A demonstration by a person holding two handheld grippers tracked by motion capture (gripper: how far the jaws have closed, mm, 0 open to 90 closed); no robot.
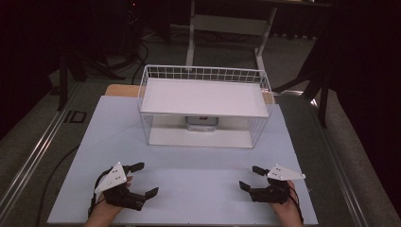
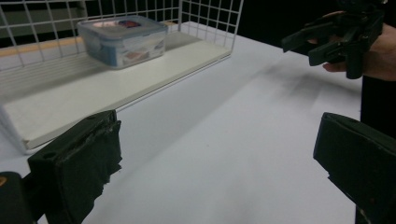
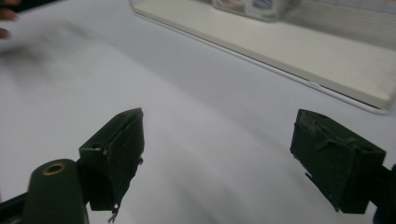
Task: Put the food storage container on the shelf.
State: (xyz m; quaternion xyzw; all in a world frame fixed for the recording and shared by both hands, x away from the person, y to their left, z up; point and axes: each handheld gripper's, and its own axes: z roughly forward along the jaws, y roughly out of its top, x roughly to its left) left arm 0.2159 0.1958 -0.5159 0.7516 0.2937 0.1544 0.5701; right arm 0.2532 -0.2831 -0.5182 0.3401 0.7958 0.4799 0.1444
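Note:
A white wire basket rack (image 1: 204, 74) stands at the back of the table, with a flat white shelf (image 1: 203, 97) across its top and a white base board (image 2: 116, 86). On that base sits a clear plastic lidded box (image 1: 202, 123) (image 2: 122, 39) (image 3: 252, 7). My left gripper (image 1: 146, 179) (image 2: 219, 154) rests low at the front left, open, nothing between its jaws. At the front right, my right gripper (image 1: 250, 178) (image 3: 217, 149) is also open and empty; it appears far off in the left gripper view (image 2: 322, 39).
The pale blue-white tabletop (image 1: 198, 175) stretches between the grippers and the rack. A wooden edge (image 1: 122, 90) shows behind the rack's left side. Dark floor, cables and a white table frame (image 1: 227, 28) lie beyond the table.

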